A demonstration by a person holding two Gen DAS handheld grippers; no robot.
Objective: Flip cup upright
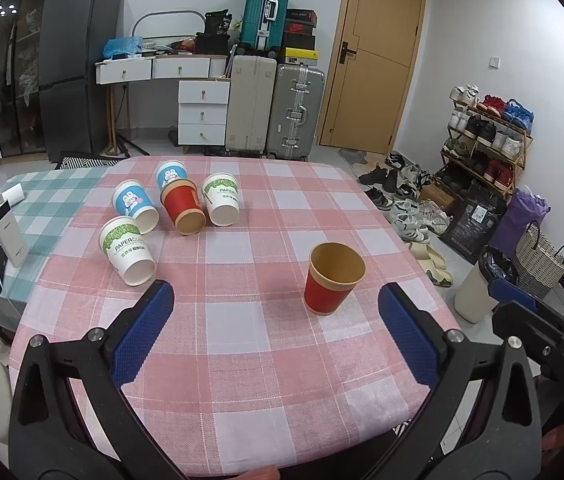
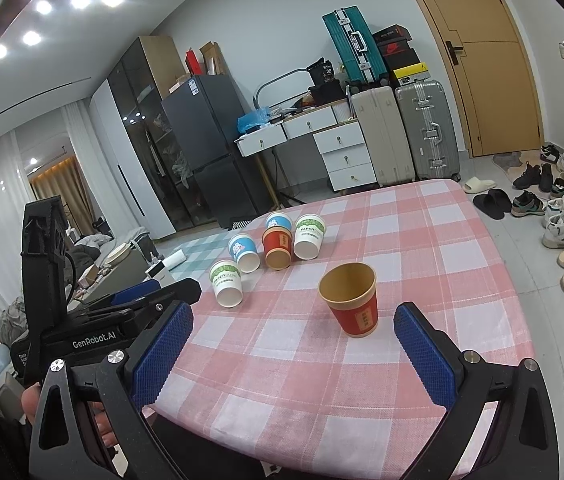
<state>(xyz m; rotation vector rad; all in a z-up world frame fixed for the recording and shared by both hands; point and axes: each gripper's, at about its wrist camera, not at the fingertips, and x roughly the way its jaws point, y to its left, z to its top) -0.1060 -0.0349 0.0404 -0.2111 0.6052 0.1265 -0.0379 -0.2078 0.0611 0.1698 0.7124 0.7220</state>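
Cups crowd the far left part of the counter (image 1: 266, 344) in the left wrist view: five lie on their sides, mouths turned toward the near edge. The nearest is a white cup (image 1: 127, 254), just ahead of the left finger of the left hand-held gripper (image 1: 276, 316), its long axis running from the near edge toward the far left corner. A red cup (image 1: 334, 282) stands upright toward the right edge, between the spread fingers and a little beyond them. The jaws stand wide apart and grasp nothing.

From the right wrist view, the right hand-held gripper (image 2: 292, 338) is likewise spread and empty, low over the near edge. The upright red cup (image 2: 351, 300) sits just ahead, near its right finger. The white cup (image 2: 226, 283) lies farther off to the left, beside the left hand-held gripper (image 2: 154, 294), which shows side-on at the left edge of the counter (image 2: 422, 248). A blue cup (image 2: 244, 253), a second red cup (image 2: 277, 249) and two more lie behind it.

Judging by this layout, the white cup is the likely next one to right, and the left hand is the nearer; it would need to swing left and close across the cup's body.
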